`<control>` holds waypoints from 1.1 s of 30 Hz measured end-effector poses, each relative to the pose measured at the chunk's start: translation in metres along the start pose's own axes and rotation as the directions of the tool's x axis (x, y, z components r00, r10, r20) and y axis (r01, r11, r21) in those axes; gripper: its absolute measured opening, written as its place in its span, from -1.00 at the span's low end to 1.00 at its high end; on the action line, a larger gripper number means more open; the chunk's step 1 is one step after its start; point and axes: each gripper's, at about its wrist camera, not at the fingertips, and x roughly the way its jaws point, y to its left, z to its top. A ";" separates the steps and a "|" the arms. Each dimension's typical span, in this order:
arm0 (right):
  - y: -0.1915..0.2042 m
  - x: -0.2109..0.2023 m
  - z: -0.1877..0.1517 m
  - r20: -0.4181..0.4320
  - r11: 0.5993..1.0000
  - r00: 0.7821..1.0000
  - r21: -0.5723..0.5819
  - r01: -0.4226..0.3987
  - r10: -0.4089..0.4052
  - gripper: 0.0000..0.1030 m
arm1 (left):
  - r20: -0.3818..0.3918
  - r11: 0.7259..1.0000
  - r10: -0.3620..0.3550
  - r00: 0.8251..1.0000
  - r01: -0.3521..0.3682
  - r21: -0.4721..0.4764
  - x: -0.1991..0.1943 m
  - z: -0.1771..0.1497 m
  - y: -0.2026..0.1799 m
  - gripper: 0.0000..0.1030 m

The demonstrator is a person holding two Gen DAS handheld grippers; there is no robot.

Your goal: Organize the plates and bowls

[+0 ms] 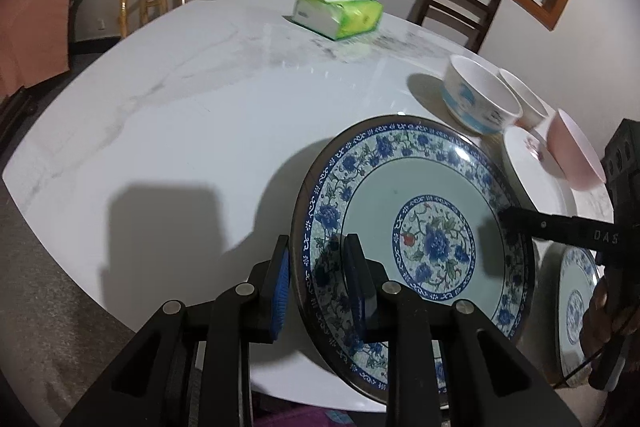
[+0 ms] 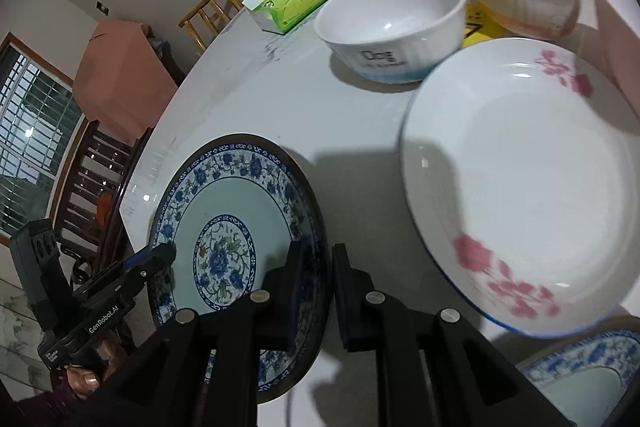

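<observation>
White marble table [image 1: 160, 115] is noted beneath all items, with wooden chairs and a window behind; a green tissue pack [image 1: 338, 11] lies at the far side. A blue floral plate [image 1: 416, 243] is held tilted above the table near its front edge. The left gripper [image 1: 316, 279] is seen straddling the plate's near-left rim, one blue-padded finger outside and one on the face; the jaws are narrow and appear closed on the rim. The right gripper [image 2: 316, 287] is seen at the opposite rim, one finger over the plate face and one outside; whether it clamps the rim cannot be told.

A second blue floral plate [image 1: 576, 311] lies on the table to the right of the held plate, close under the right gripper. It is judged the likely stacking target, so the held plate would be carried rightward and levelled. A white plate with pink flowers [image 2: 520, 187], two white bowls [image 2: 394, 27] and a pink bowl [image 1: 576, 155] are recorded farther back on the right.
</observation>
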 end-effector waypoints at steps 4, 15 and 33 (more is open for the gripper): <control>0.007 0.012 0.006 -0.007 1.000 1.000 0.005 -0.008 0.008 -0.71 | 0.016 1.000 0.025 1.000 -0.024 -0.018 0.002 0.012 0.014 -0.57; 0.009 0.029 0.016 -0.033 1.000 0.999 0.024 0.000 0.001 -0.71 | 0.002 0.997 0.054 0.999 -0.053 -0.060 0.022 0.023 0.038 -0.56; 0.016 0.014 0.013 0.040 1.000 0.999 0.010 0.028 -0.028 -0.70 | 0.046 0.991 0.131 0.990 -0.129 -0.043 0.018 0.025 0.042 -0.30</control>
